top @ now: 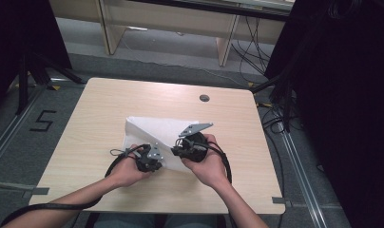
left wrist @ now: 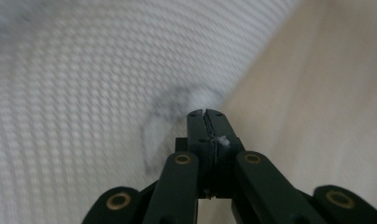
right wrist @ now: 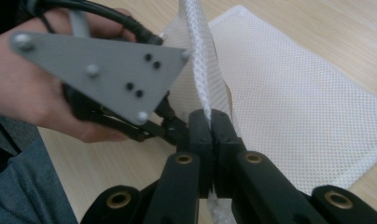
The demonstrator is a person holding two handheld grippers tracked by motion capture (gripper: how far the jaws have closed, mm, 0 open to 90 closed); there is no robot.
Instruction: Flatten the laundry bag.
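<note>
On the left of the high view, my left hand (top: 126,172) held the left gripper (top: 148,159) low over the near left corner of the white mesh bag (top: 157,130), which lay flat on the wooden table (top: 100,109), a little nearer to me than its middle. From up there I could not make out the jaws, since the hand and the grey plate covered them. The left gripper view (left wrist: 206,114) was plainer: the jaws stood clenched, with a scrap of white mesh caught between them near the tips. The mesh (left wrist: 84,93) beyond them was blurred, and a dark smudge beside the tips was too soft to read.

Further right, my right hand (top: 206,164) held the right gripper (top: 189,145) at the bag's near edge, close beside the left one. Its own view (right wrist: 210,116) showed the jaws shut on a raised fold of the mesh (right wrist: 198,51), which ran up and out of the top of the frame. The left gripper's grey plate (right wrist: 102,70) and hand (right wrist: 32,93) hid the bag's corner behind them, and the rest of the bag (right wrist: 298,107) lay flat on the table, cut off at the right edge.
</note>
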